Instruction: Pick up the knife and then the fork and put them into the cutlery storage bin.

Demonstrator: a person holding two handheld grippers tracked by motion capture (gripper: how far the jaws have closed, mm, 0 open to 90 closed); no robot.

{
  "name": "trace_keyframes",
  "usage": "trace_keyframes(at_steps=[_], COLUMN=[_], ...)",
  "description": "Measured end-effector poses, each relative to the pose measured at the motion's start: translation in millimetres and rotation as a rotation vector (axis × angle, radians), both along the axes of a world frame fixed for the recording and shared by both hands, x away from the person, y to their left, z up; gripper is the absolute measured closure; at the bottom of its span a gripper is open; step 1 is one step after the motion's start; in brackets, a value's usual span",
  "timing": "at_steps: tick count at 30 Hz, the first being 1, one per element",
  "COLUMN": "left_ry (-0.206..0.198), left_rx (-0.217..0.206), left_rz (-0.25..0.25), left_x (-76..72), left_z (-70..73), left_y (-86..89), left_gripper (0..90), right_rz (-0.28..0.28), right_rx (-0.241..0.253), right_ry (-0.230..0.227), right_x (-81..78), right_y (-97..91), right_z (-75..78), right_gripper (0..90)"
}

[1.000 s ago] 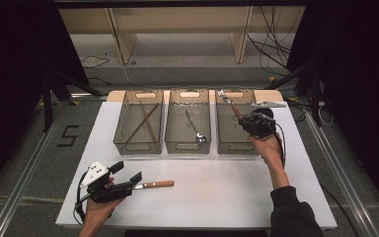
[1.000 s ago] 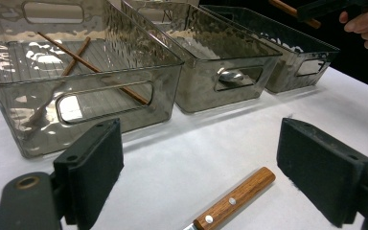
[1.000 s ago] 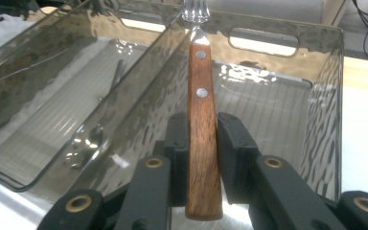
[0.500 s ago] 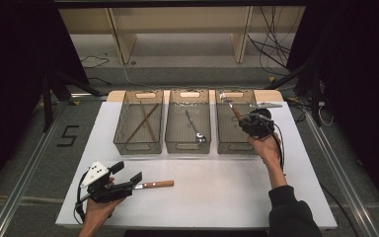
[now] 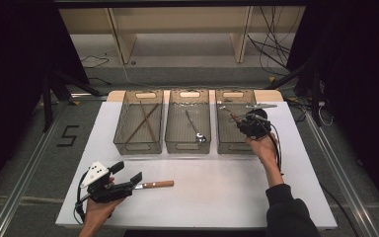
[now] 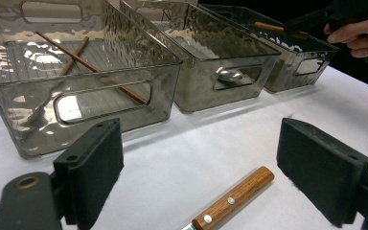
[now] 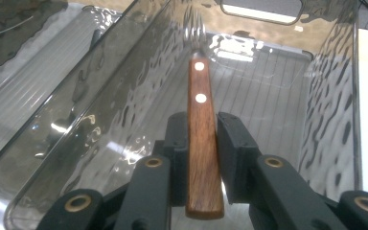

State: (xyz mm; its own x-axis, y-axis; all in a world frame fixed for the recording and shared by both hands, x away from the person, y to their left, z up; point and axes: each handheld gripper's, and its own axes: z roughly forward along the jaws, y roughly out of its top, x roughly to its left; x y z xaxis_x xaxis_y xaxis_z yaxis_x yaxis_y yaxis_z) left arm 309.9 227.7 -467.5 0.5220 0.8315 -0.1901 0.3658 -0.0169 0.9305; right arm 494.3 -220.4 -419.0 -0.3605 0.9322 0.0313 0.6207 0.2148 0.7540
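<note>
fork clamped over the right-hand bin, knife lying between open left jaws

the right gripper (image 5: 244,122) is clamped on a wooden-handled fork (image 7: 202,129). in the right gripper view both black pads press flat against the sides of the handle, whose butt end sticks out a little behind them toward the camera. ahead of the jaws the handle runs on, showing two pale rivets, and ends in metal tines just before the far wall of the right bin (image 5: 227,144). the fork hangs over this bin's ribbed floor; whether the tines touch the wall or floor cannot be told. in the high view the gripper sits above the bin's right half, the person's right hand (image 5: 262,145) just behind it.

the left gripper (image 5: 128,174) rests low at the near edge of the white table (image 5: 217,192), its jaws wide apart and gripping nothing. a knife (image 6: 235,199) with a riveted wooden handle lies flat on the table between the two pads, nearer the right one, touching neither; its handle points away ahead of the gripper and its blade end runs back under the camera.

beyond the left gripper stand the left bin (image 6: 100,103) holding two crossed brown chopsticks (image 6: 84,64), and the middle bin (image 5: 188,143) holding a spoon (image 5: 197,132).
</note>
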Motion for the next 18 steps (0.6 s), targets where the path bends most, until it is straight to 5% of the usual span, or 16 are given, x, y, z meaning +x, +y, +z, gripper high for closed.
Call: trace_keyframes(at_steps=[2,4,18], left_ry=[-0.001,0.000,0.002], left_rx=[0.000,-0.001,0.004], left_rz=[0.001,0.001,-0.005], left_x=[-0.1,0.0,0.4], left_z=[0.1,0.1,0.3], left_y=[0.1,0.2,-0.2], left_gripper=[16.1,16.1,16.1], right_rz=[0.008,0.027,0.141], right_rx=[0.024,0.066,0.144], right_ry=[0.005,0.007,-0.074], right_x=[1.4,1.5,-29.0], right_y=[-0.1,-1.3,-0.1], right_z=[-0.6,1.2,19.0], right_gripper=[71.7,58.3,41.8])
